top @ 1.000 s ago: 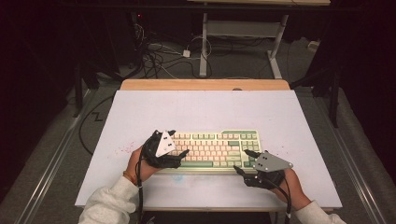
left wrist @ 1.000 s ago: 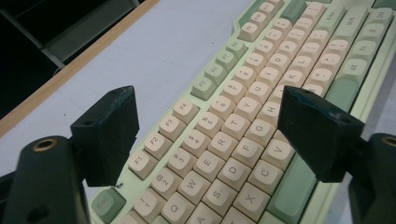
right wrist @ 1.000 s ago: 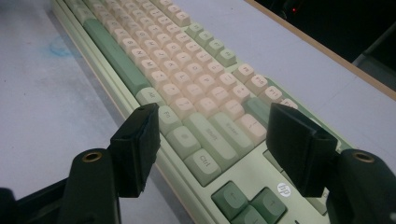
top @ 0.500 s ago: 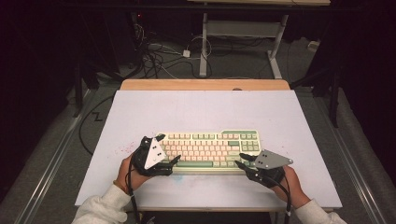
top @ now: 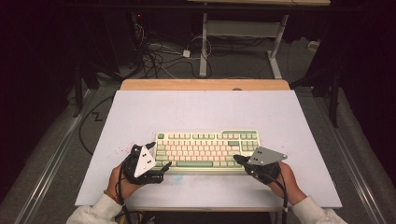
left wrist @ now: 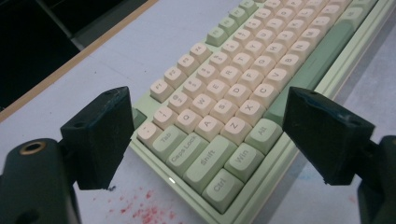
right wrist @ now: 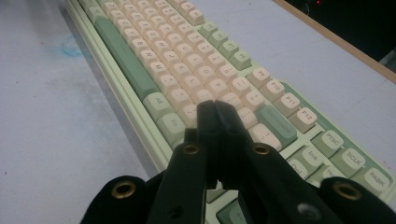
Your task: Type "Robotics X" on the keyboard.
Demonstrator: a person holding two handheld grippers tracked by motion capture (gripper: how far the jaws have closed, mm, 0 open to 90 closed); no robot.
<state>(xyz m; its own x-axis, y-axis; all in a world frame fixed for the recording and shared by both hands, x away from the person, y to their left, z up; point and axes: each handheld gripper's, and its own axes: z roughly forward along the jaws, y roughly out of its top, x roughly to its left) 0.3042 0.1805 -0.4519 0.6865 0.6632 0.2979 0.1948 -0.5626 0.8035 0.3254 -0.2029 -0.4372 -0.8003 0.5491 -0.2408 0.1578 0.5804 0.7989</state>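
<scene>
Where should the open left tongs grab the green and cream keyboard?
Probably the short left end of the green and cream keyboard, coming in from the left: the left tongs already straddle that corner, and the flat case gives opposed front and back edges.

The keyboard (top: 208, 150) has a pale green case, rows of cream keys, and sage-green keys along its edges, with a darker green space bar and grey lettering on the caps. It lies on a pale lilac-grey worktop (top: 196, 109) with a light wood strip along the far edge, red speckles near the keyboard's left end and a faint blue smudge in front of it. Both tools, left (top: 161, 168) and right (top: 239, 160), are black with brass-coloured screw rings and grey plates, and the sleeves (top: 91, 214) are white.
</scene>
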